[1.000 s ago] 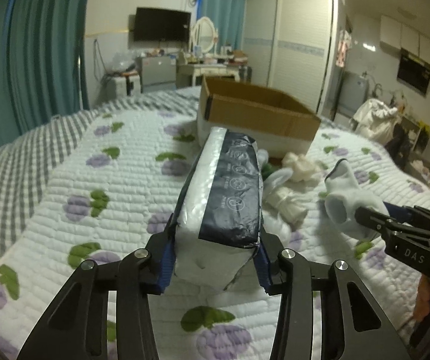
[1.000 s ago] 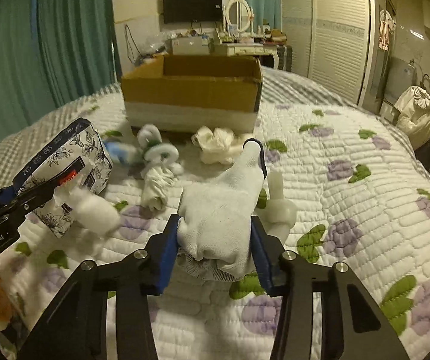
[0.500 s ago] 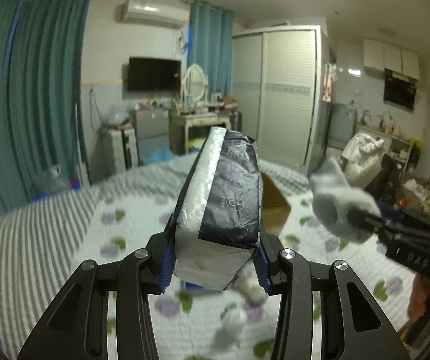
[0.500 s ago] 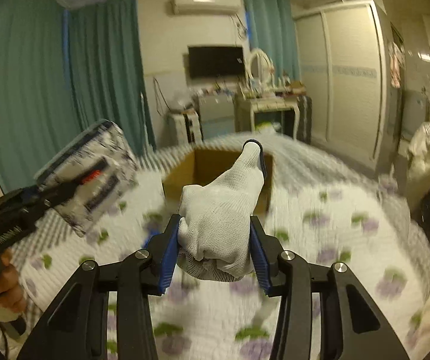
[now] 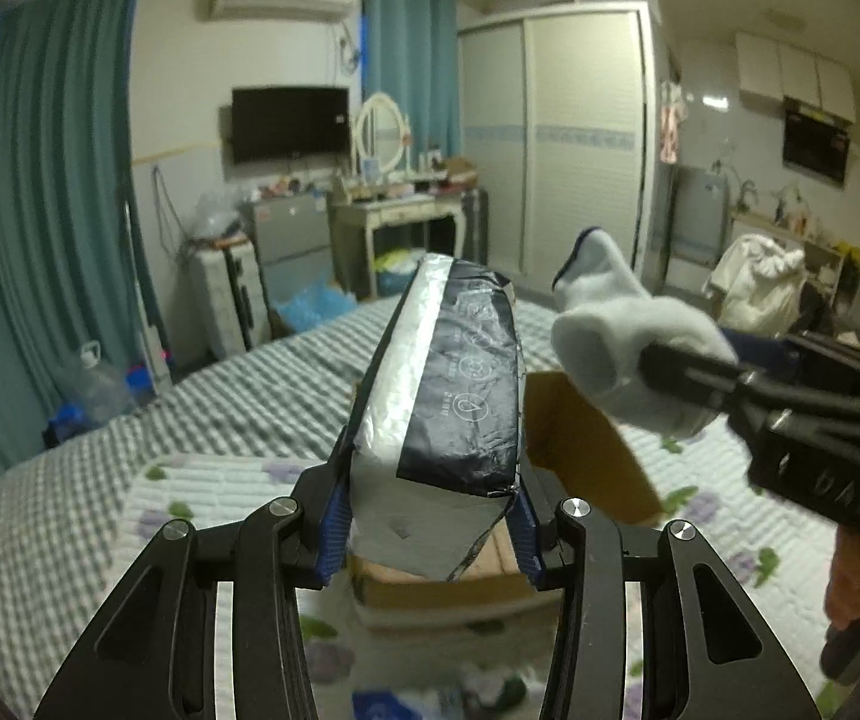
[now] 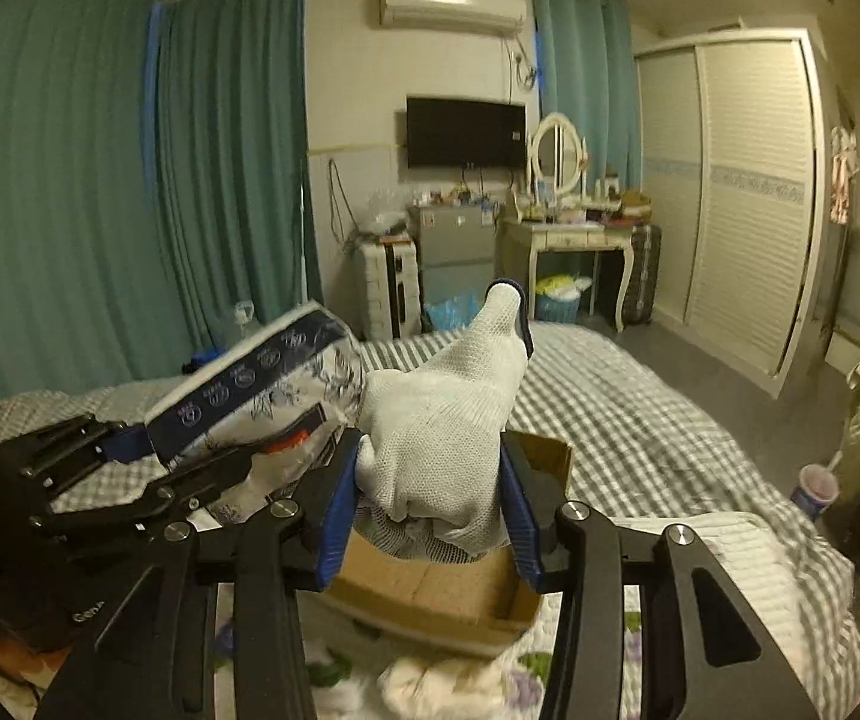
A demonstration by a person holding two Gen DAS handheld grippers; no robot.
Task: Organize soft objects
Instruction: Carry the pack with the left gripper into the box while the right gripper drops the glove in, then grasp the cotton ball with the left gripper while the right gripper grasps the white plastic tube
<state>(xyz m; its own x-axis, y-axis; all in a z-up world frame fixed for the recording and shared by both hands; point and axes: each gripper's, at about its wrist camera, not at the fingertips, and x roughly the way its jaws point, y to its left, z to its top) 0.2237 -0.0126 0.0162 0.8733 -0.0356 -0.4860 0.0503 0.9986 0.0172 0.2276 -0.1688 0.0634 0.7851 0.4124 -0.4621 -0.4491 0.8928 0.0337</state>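
My left gripper [image 5: 430,525] is shut on a soft tissue pack [image 5: 442,396], white with a dark blue panel, held in the air above the open cardboard box [image 5: 580,450]. My right gripper [image 6: 430,516] is shut on a white knit glove [image 6: 448,420], also held above the box [image 6: 460,588]. Each gripper shows in the other's view: the glove [image 5: 622,348] at right, the tissue pack [image 6: 262,396] at left, side by side and close together.
The box stands on a bed with a quilt printed with purple flowers [image 5: 178,516] over a grey checked sheet [image 6: 640,420]. Loose white soft items [image 6: 430,684] lie on the quilt in front of the box. A dresser, TV and wardrobe stand beyond the bed.
Both grippers have risen from just above the quilt and moved forward over the box, each still holding its item. The views now look across the room instead of down at the bed.
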